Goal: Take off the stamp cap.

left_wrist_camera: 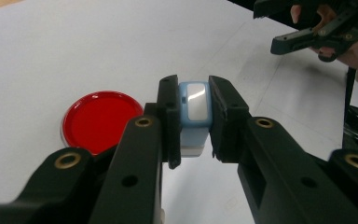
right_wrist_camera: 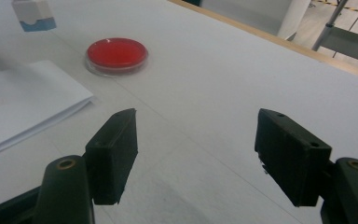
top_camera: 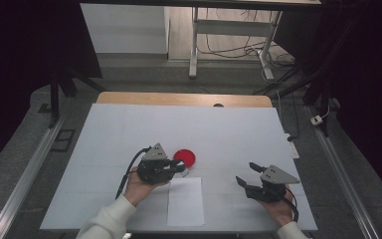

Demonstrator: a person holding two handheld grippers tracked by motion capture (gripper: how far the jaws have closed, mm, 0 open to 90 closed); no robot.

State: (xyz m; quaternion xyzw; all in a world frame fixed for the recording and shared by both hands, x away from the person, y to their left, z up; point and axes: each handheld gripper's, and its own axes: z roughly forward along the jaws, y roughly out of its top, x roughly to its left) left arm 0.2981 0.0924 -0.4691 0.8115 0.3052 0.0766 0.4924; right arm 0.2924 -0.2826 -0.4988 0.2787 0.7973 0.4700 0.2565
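Note:
My left gripper [top_camera: 181, 167] [left_wrist_camera: 193, 88] is shut on a small blue-and-white block [left_wrist_camera: 195, 109], which stands upright between its pads a little above the table. That block [right_wrist_camera: 33, 16] also appears at the top left of the right gripper view. A round red dish [top_camera: 184, 158] [left_wrist_camera: 101, 120] [right_wrist_camera: 116, 53] lies on the white table just beyond and beside the left gripper. A white sheet of paper [top_camera: 185, 201] [right_wrist_camera: 23, 102] lies at the front between the two hands. My right gripper [top_camera: 244, 172] [right_wrist_camera: 196, 126] [left_wrist_camera: 272, 28] hovers open to the right, nothing between its jaws.
The table is covered in white [top_camera: 129, 129], with a wooden edge [top_camera: 184, 98] at the far side. Metal rails [top_camera: 25, 169] run along both sides on the floor. A desk frame with cables [top_camera: 229, 45] stands beyond the table.

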